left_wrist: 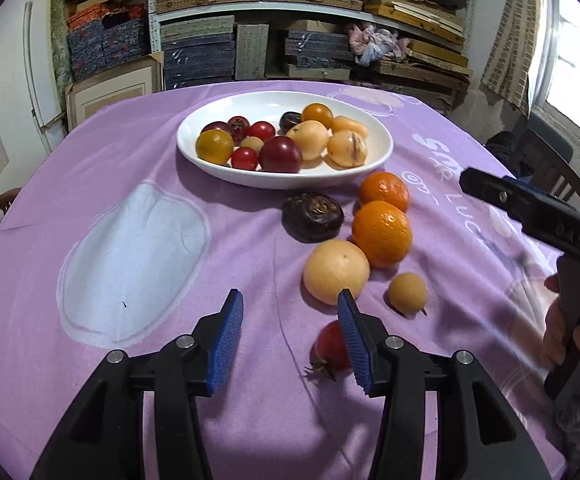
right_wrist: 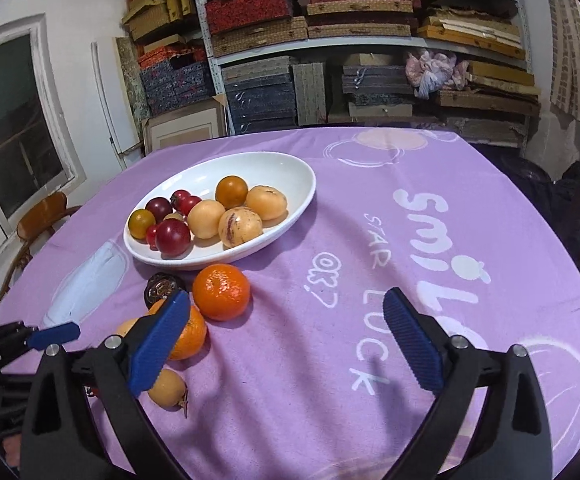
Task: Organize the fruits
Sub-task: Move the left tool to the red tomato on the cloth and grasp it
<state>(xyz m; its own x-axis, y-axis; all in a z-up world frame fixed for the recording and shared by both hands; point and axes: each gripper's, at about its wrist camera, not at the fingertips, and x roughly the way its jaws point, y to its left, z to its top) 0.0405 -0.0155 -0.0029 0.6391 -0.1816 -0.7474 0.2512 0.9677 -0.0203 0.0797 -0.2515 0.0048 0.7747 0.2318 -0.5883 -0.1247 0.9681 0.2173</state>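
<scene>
A white oval plate on the purple cloth holds several small tomatoes and pale yellow fruits. In front of it lie two oranges, a dark round fruit, a big pale fruit, a small tan fruit and a red tomato. My left gripper is open over bare cloth. Its right finger partly hides the tomato and reaches the pale fruit's near edge. My right gripper stands wide open over the cloth, just right of the orange.
Shelves stacked with boxes and mats stand behind the table. A wooden chair is at the left edge. A hand holds the right gripper's handle at the table's right side. A pale blue patch marks the cloth on the left.
</scene>
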